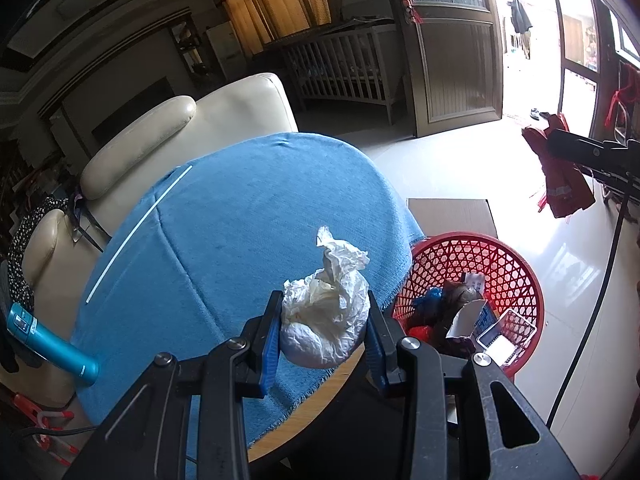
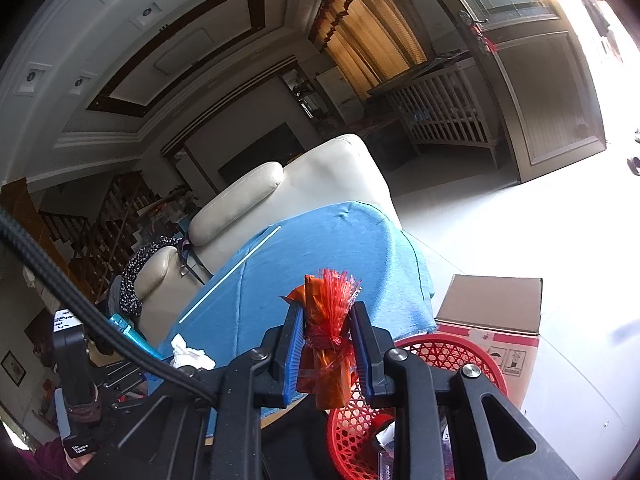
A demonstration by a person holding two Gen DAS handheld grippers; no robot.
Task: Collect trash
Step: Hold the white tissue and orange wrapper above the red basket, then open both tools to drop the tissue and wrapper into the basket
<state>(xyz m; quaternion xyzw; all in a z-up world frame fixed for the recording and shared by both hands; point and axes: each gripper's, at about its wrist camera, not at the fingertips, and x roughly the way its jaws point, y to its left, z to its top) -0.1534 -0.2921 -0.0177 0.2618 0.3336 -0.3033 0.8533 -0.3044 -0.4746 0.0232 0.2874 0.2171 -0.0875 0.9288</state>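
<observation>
Left gripper point(image 1: 325, 328) has its jaws clamped on a crumpled white paper wad point(image 1: 326, 316), blue pads pressing both flanks, held right at the near edge of the worktop point(image 1: 240, 220) with its blue cloth. Just to the right of those jaws and lower down sits the red mesh basket point(image 1: 516, 264) on the floor, already carrying trash: a torn carton, a clear plastic tray, dark scraps I can't name. Ahead of the jaws on the cloth lies a thin white stick point(image 1: 138, 236), well apart from the wad. A teal cylinder point(image 1: 48, 344) lies off to the left at the worktop's edge.

Right gripper point(image 2: 325, 344) is clenched on an orange-red wrapper point(image 2: 326, 344) with a frayed red plastic tuft on top, standing upright between the pads. Directly under and to the right of those jaws, the basket's red rim; its contents are mostly hidden by the gripper body. A cardboard box point(image 2: 492, 304) stands just beyond the basket. Left of the jaws, the white wad peeks out, half covered by a black cable point(image 2: 80, 312) crossing in front.

Beyond the worktop, a cream leather armchair point(image 1: 224, 108) butts against the far edge, spotted dark fabric draped on its arm. Farther back, a white crib point(image 1: 344, 68); the open doorway is washed out by glare.
</observation>
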